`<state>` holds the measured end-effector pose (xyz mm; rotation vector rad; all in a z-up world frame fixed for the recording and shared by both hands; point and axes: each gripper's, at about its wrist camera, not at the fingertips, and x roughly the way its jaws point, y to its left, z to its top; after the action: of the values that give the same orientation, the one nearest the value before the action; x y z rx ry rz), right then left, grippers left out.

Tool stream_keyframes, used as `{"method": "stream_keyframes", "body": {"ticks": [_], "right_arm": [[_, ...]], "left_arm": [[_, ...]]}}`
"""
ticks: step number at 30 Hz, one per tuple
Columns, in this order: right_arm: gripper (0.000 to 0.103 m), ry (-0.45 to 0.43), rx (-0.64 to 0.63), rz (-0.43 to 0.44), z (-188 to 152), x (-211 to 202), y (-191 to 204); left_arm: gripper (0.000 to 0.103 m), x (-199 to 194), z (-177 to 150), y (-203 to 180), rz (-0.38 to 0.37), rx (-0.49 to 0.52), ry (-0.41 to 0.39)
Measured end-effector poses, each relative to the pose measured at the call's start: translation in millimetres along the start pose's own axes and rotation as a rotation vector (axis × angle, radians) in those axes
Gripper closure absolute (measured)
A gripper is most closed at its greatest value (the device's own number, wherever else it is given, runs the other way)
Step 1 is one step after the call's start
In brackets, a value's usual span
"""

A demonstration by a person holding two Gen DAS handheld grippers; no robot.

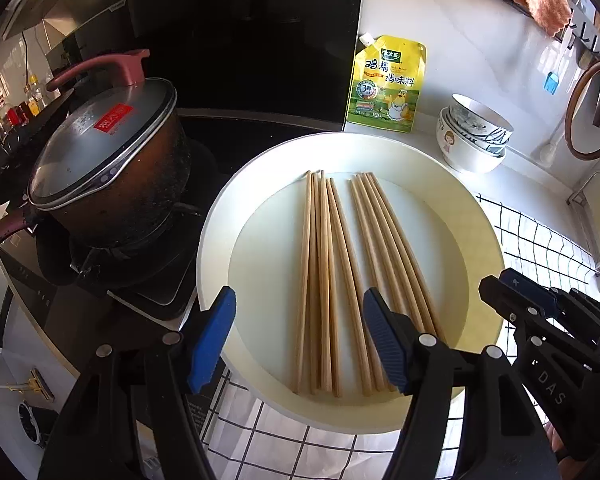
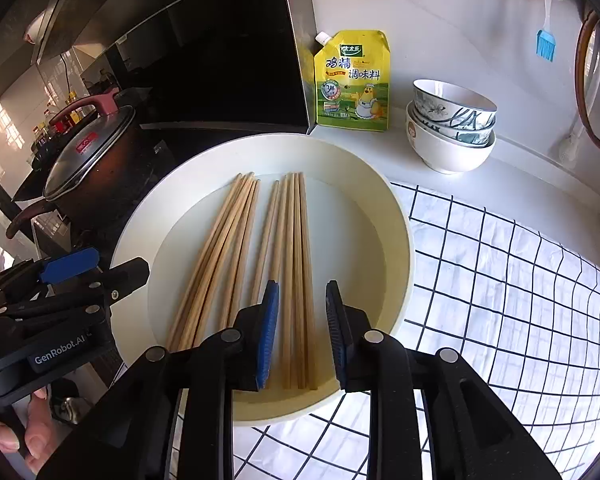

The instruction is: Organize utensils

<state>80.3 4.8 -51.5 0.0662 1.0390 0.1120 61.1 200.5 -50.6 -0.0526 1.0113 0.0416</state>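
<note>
Several wooden chopsticks lie in two bundles on a round cream plate (image 1: 480, 216) (image 2: 396, 224). The left bundle (image 1: 320, 280) (image 2: 220, 256) and the right bundle (image 1: 384, 256) (image 2: 296, 272) both point away from me. My left gripper (image 1: 300, 340) is open and empty, hovering over the near ends of the left bundle. My right gripper (image 2: 302, 332) is open and empty, its blue pads either side of the near ends of the right bundle. The right gripper shows at the right edge of the left wrist view (image 1: 540, 312).
A lidded dark pot (image 1: 112, 168) (image 2: 88, 160) sits on the stove at left. A yellow seasoning pouch (image 1: 388, 84) (image 2: 354, 80) and stacked bowls (image 1: 474, 136) (image 2: 452, 128) stand behind the plate. A white grid-patterned cloth (image 2: 500, 288) lies under and right of the plate.
</note>
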Motion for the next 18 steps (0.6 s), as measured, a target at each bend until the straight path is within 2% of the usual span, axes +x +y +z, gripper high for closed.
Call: {"method": "stream_keyframes", "body": {"ticks": [15, 18], "right_arm": [[0.073, -0.006, -0.005, -0.010, -2.6, -10.2, -1.6], [0.069, -0.007, -0.006, -0.016, -2.1, -10.9, -1.7]], "left_arm": [[0.038, -10.5, -4.5, -4.3, 0.002, -0.002, -0.015], [0.038, -10.4, -4.2, -4.0, 0.002, -0.003, -0.014]]}}
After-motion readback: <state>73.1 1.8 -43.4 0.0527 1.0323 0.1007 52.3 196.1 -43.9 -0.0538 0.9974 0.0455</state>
